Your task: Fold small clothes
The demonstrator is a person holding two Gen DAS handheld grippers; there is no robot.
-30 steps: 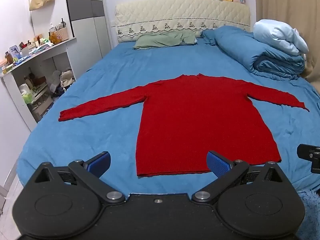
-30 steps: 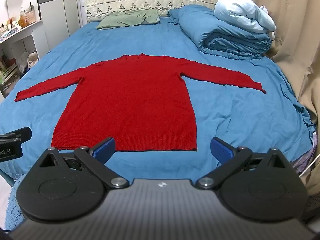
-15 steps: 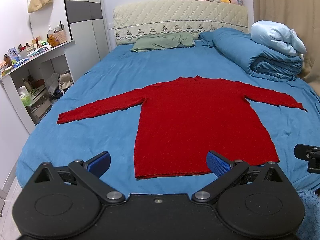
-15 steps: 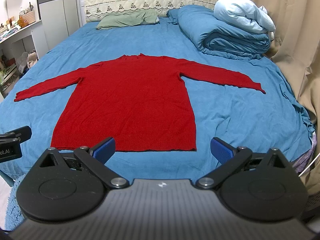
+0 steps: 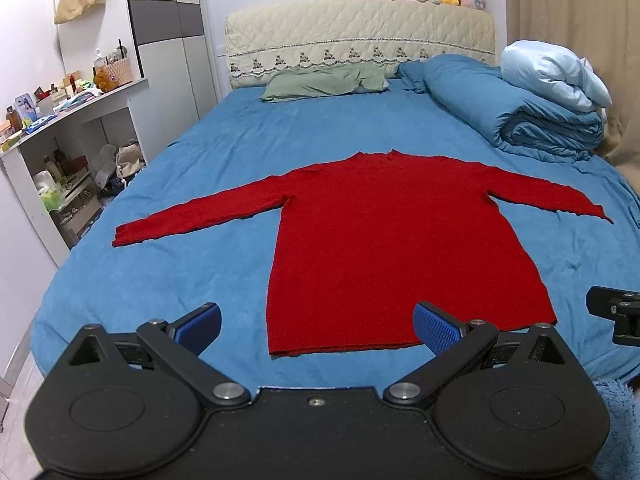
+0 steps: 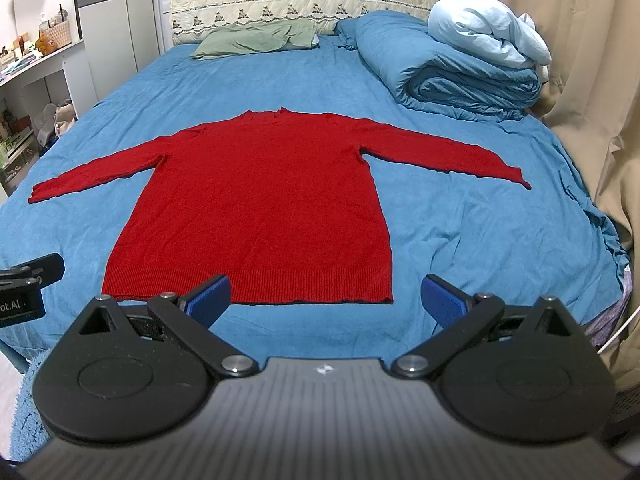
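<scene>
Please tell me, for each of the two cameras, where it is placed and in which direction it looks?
Left wrist: on the left gripper at the foot of the bed, facing the headboard; its open blue fingers show.
Right wrist: on the right gripper, further right, same direction; its open fingers show.
Shared: the red sweater lying flat, the green pillow, the rolled duvet; each view catches the other gripper at its edge.

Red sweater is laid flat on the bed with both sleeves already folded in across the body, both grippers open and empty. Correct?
Not quite. The red sweater lies flat on the bed, but both sleeves are spread straight out to the sides, not folded in; the right wrist view shows it. The left gripper and right gripper are open and empty.
</scene>
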